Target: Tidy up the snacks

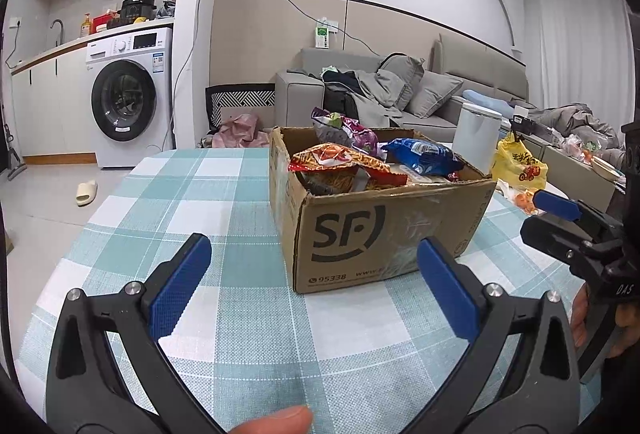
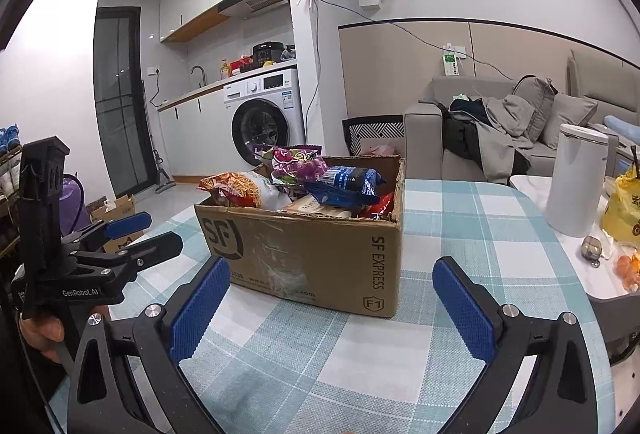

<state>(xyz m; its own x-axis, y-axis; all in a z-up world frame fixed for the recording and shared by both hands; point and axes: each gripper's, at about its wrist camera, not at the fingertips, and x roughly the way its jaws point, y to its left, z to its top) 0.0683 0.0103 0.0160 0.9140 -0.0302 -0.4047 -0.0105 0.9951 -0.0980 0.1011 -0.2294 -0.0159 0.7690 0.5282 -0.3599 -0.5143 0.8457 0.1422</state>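
An open brown cardboard box (image 1: 384, 234) (image 2: 304, 254) marked SF stands on the teal checked tablecloth (image 1: 224, 226) (image 2: 460, 218). It holds several snack bags: a red-orange one (image 1: 340, 164) (image 2: 236, 188), a blue one (image 1: 424, 154) (image 2: 344, 184) and a purple one (image 1: 348, 132) (image 2: 298, 162). My left gripper (image 1: 314, 284) hangs open just in front of the box, nothing between its blue pads. My right gripper (image 2: 334, 308) is open too, near the box's front corner. Each gripper shows from the side in the other's view: the left (image 2: 148, 230), the right (image 1: 556, 210).
A white cylinder container (image 1: 478, 140) (image 2: 576, 178) and a yellow plastic bag (image 1: 520, 164) (image 2: 622, 210) stand right of the box, with small orange fruits (image 2: 628, 270) nearby. Behind are a grey sofa (image 1: 440, 90) with clothes and a washing machine (image 1: 128, 94). A thumb (image 1: 280, 420) shows at the bottom.
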